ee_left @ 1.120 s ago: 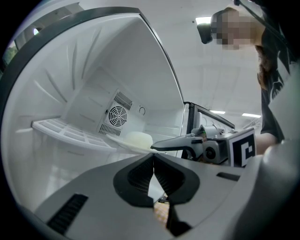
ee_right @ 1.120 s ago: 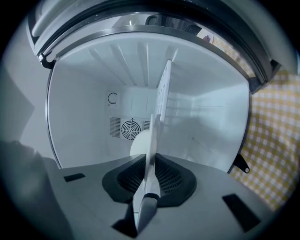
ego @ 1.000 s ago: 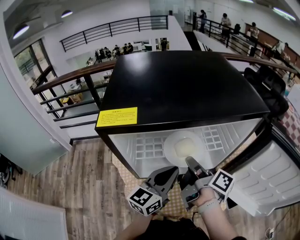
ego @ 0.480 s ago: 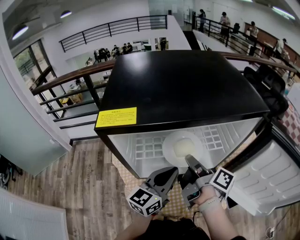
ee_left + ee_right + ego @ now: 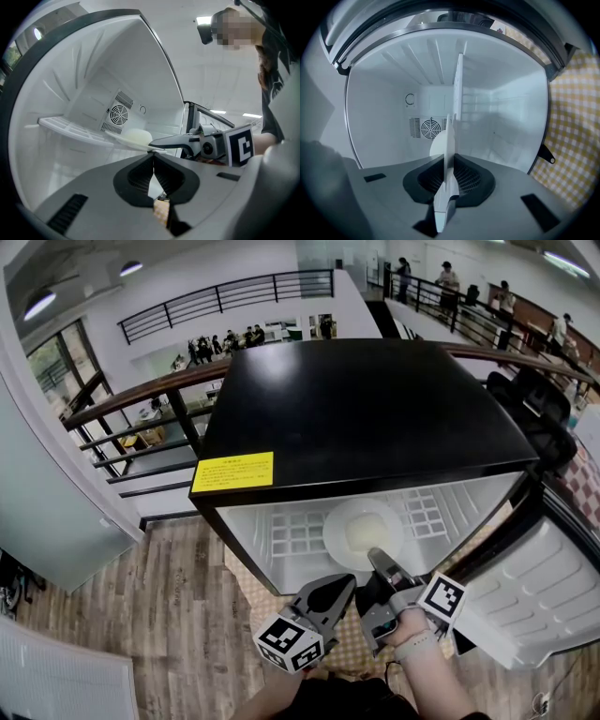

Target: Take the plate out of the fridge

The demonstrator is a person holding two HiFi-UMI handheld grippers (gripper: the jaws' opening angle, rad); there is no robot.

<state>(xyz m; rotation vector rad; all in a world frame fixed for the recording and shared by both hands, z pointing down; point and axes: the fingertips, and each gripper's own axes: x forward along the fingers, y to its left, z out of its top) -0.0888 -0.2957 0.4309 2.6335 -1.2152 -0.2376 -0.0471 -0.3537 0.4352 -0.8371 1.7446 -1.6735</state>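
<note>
Grasping step: the right gripper [image 5: 377, 559], its 2 jaws having just been closing, pinches the near rim of the plate [image 5: 364, 531], which seemingly lies on the fridge [image 5: 366, 418] shelf [image 5: 291, 535], while the left gripper [image 5: 345, 583] waits pressed together and empty, so next comes a level pull outward.
</note>
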